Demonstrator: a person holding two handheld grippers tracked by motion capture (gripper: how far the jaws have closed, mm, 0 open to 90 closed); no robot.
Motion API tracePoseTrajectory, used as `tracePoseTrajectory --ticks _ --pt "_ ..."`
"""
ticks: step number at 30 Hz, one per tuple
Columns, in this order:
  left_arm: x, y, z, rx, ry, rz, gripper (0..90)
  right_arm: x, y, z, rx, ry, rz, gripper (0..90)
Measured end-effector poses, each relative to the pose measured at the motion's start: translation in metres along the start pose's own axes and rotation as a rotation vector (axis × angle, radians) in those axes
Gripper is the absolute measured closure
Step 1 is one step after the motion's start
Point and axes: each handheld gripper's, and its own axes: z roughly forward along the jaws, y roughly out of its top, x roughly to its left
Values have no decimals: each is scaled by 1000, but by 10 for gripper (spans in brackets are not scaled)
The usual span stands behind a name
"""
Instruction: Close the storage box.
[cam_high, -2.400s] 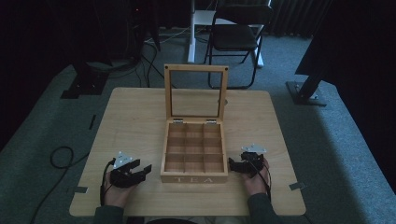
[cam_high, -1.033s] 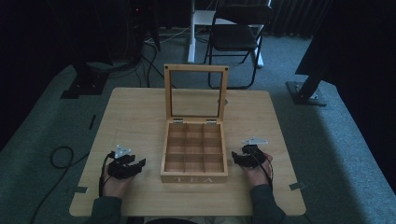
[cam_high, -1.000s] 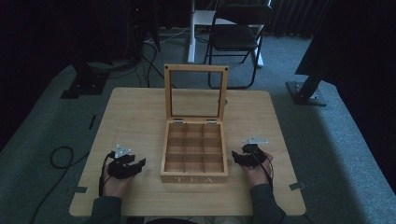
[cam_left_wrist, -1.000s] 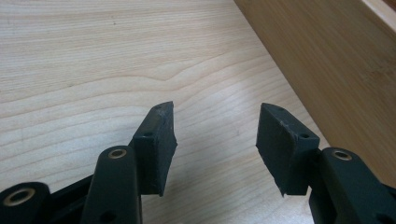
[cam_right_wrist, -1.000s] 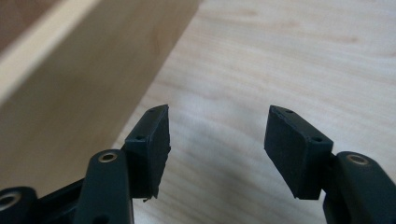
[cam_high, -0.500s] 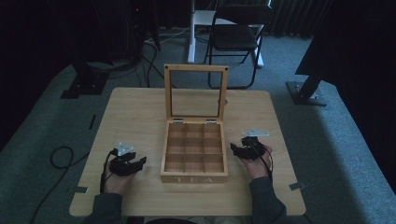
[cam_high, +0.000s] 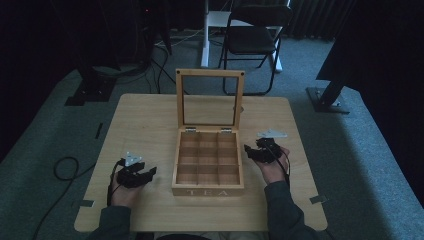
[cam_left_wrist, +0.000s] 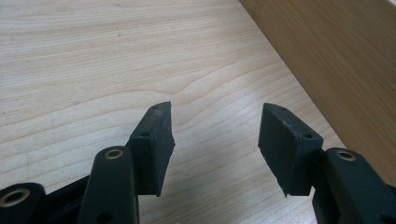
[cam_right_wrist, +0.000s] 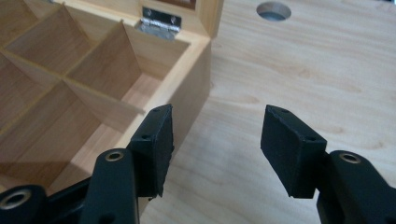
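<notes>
High view: my left gripper (cam_high: 148, 173) and right gripper (cam_high: 248, 151), both spread empty, flank the open compartmented wooden tea box (cam_high: 208, 161) on the pale wooden surface (cam_high: 145, 120).

Both forearms entering at the bottom of the high view wear dark grey-blue sleeves, and each hand holds a black gripper: the left gripper (cam_high: 136, 172) at lower left and the right gripper (cam_high: 263, 150) right of centre, each topped by a pale grey three-cornered plate and trailing a thin black cable. In the gripper views the jaws are matt black, wedge-shaped blocks with small screw holes, mounted on glossy black arms with brass-coloured eyelets.
</notes>
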Motion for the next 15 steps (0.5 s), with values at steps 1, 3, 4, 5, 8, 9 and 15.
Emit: tracePoseTrajectory --ticks 1,3,4,5,8,9,15 --pt "0 0 0 -2 0 -2 450 0 2 0 -5 0 -6 433" --pt "1 0 0 -5 0 -3 450 1 7 1 -11 4 -10 431" --pt "1 0 0 -6 0 -5 450 1 10 1 -15 5 -13 431" --pt "1 0 -1 -6 0 -7 449 1 12 1 -19 6 -18 431" --pt "2 0 -1 -6 0 -8 449 2 19 2 -24 3 -27 433" --pt "2 0 -1 -6 -1 -9 449 2 21 3 -27 5 -24 436" --pt "1 0 0 -1 -6 -4 448 4 33 8 -39 11 -23 449"
